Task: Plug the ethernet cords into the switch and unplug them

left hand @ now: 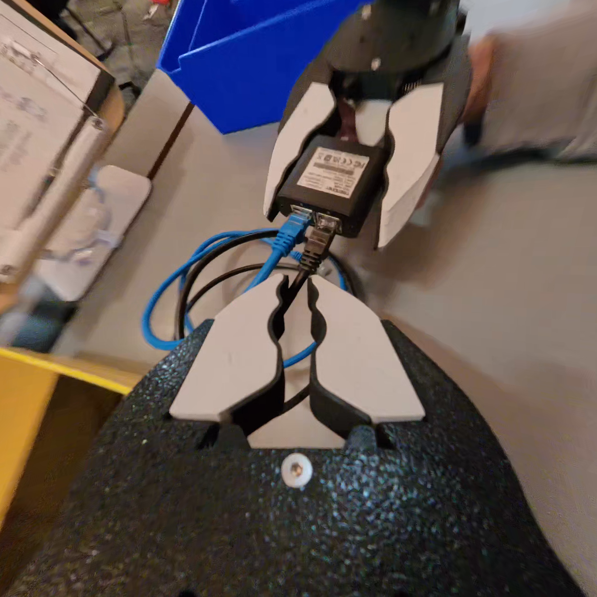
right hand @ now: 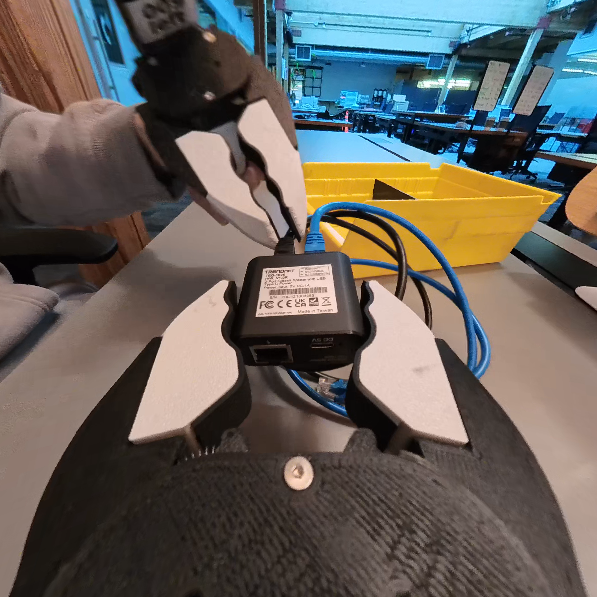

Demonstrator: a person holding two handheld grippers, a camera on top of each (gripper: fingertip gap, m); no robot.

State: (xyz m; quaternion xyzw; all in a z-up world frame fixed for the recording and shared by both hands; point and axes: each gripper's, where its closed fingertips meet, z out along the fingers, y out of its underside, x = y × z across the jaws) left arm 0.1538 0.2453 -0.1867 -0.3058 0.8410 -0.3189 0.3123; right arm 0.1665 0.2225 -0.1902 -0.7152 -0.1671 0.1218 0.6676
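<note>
Item: small black switch (right hand: 298,310) with a white label on its upper face, held clear above the grey surface (right hand: 533,355) between the two fingers of the right gripper (right hand: 297,318), which were pressed against its opposite sides. On the switch's near end, facing the right wrist camera, one network port stood empty beside a smaller slot. On the far end, two ports were filled: a blue ethernet cord (left hand: 292,231) and a black ethernet cord (left hand: 318,247), side by side, both plugs seated. The left gripper (left hand: 295,284) had its fingers drawn nearly together around the black cord just behind its strain-relief boot; whether the pads actually pinched it could not be told. Both cords ran down in loose overlapping loops lying on the surface below the switch, and a free blue-booted plug (right hand: 329,386) lay under the switch. A yellow bin (right hand: 436,223) stood on the surface beyond the loops in the right wrist view; a blue bin (left hand: 245,64) stood behind the right gripper in the left wrist view. A grey sleeve (right hand: 80,161) showed behind the left gripper.
</note>
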